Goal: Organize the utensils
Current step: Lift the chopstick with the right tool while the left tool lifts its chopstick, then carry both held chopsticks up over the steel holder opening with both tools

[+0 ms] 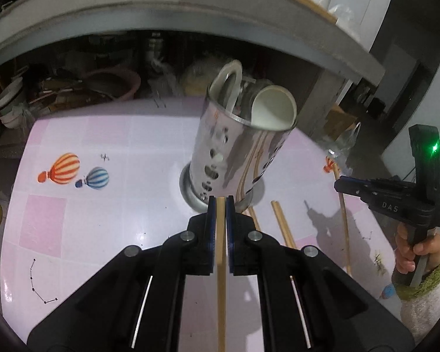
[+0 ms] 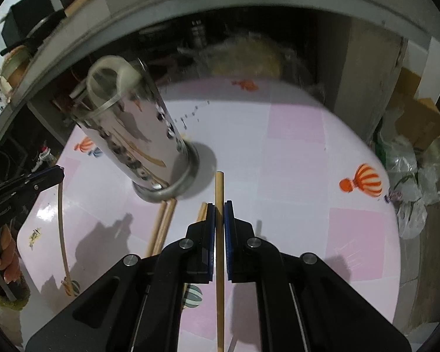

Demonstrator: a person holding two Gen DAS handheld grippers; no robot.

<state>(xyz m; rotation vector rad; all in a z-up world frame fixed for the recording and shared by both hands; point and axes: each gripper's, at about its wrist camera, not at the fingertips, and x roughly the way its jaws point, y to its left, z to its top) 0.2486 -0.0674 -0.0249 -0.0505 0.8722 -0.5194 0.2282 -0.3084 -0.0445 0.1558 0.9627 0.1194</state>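
Both tools are clamped down on a chopstick each right now. The left tool [image 1: 221, 202] has its blue pads squeezed onto a wooden chopstick [image 1: 221, 264] that runs straight back between the fingers toward the camera, with its tip barely poking past the pads. Same deal on the other side: the right tool [image 2: 219, 208] is pinched tight on its own chopstick [image 2: 219, 249], only this one sticks out a fair bit beyond the fingertips.

The perforated steel utensil holder [image 1: 234, 152] stands upright on the pink-and-white checked worktop [image 1: 88, 220], just beyond the left tool's tip. It sits in a round metal base dish, and a white ceramic spoon [image 1: 274, 108] plus a white loop-shaped handle [image 1: 228, 83] poke out of the top. From the right wrist view the holder [image 2: 132, 135] is up and to the left of the held chopstick, not touching it.

More loose chopsticks [image 1: 283, 226] are lying flat on the worktop close to the holder's base; in the right wrist view two [image 2: 164, 223] lie side by side with their ends right up by the dish. One long thin stick [image 1: 343, 211] lies farther out, over by the right tool.

Hot-air-balloon prints [image 1: 63, 168] decorate the worktop. A hand in a fuzzy cuffed sleeve [image 1: 410, 252] grips the right tool's handle.
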